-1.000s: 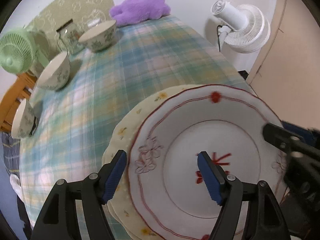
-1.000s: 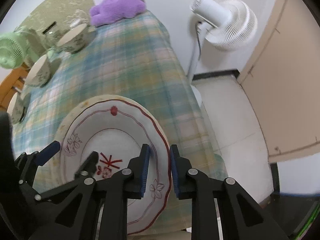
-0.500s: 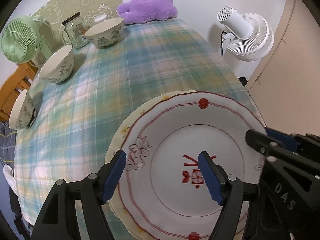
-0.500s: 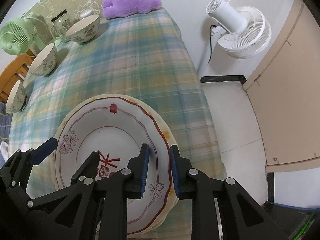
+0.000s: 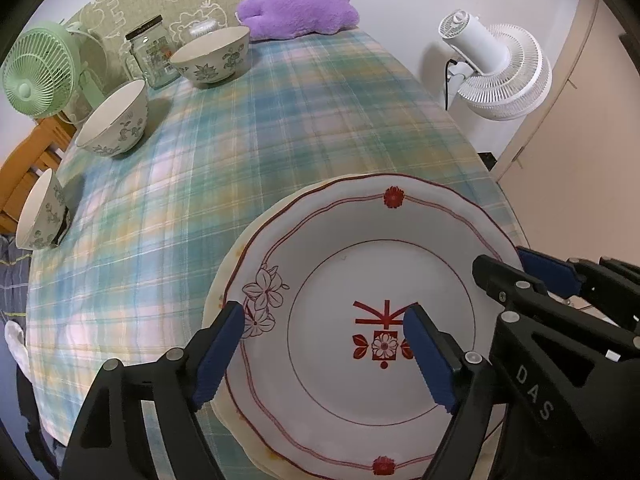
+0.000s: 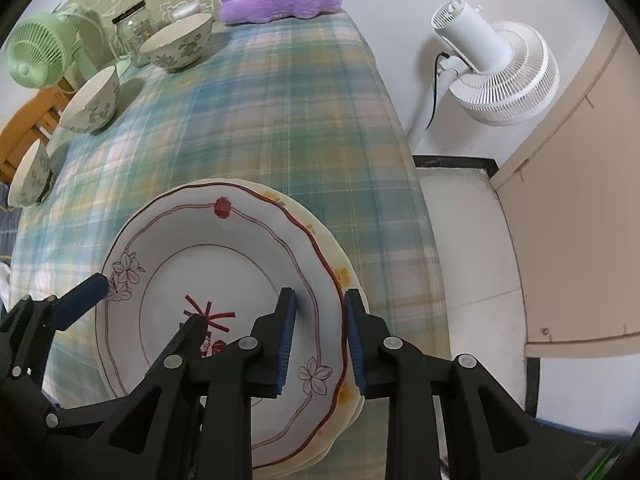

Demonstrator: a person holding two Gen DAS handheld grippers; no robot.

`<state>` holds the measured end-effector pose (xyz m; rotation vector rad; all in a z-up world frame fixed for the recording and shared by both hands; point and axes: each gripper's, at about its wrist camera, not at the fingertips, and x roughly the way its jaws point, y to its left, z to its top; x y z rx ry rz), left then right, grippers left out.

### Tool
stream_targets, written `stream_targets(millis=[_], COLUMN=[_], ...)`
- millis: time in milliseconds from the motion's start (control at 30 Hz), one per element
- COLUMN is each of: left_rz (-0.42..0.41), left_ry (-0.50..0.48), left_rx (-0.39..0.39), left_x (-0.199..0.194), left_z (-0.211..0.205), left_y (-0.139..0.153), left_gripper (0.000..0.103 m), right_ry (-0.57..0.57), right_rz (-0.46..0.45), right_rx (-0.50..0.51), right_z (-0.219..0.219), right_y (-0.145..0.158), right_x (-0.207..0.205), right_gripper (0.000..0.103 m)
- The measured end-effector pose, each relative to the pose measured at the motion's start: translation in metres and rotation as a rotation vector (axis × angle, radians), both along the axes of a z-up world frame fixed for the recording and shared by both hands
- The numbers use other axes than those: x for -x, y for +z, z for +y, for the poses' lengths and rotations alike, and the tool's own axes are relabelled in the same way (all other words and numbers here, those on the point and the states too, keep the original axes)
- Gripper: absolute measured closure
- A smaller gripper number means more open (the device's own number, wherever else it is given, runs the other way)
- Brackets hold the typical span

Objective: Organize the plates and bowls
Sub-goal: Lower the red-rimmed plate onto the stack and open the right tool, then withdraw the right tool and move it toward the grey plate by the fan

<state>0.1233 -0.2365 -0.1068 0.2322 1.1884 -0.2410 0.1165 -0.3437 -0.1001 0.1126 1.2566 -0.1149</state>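
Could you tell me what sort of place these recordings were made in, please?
Most likely a room in a home: a table under a plaid tablecloth bears floral bowls and stacked plates, beside a white pedestal fan, a purple plush cushion and a wooden chair.

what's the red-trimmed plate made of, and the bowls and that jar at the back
Red-trimmed plate: looks like glazed ceramic or porcelain, smooth white surface with painted red motifs and a soft sheen; melamine can't be ruled out.
Bowls: likely glazed ceramic, cream inside, printed grey-green flowers outside.
Jar: clear glass, see-through walls, dark lid.
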Motion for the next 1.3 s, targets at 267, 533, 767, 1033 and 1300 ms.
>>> stream_targets(millis=[267,533,767,1033,1300], left_rz=[0.02,0.016,-0.023,-0.054,-0.081], left_ry=[0.001,0.069,0.06,0.05,0.045], left_rx=[0.004,0.033,0.067,0.098,0.099], left_x=[-0.002,-0.006,-0.012,-0.021,-0.025], left_z=[0.001,0.025,0.051,0.103,0.16], left_y=[0.003,0.013,0.027,0.05,0.063], left_gripper=[0.018,0.017,0.017,0.017,0.017], right_ry=[0.03,0.053,0.07,-0.002,-0.027], right_rz=[0.011,-0.04,-0.102,-0.131,-0.156], right_rx=[-0.001,-0.031,0.001,0.004,0.008], right_z=[-0.001,0.009,0.04,0.085,0.142], right_y=[-0.001,0.015,0.035,0.058,0.071], right_x=[-0.008,-0.01,-0.013,-0.014,-0.014], right_gripper=[0.07,0.034,0.034,0.034,0.034])
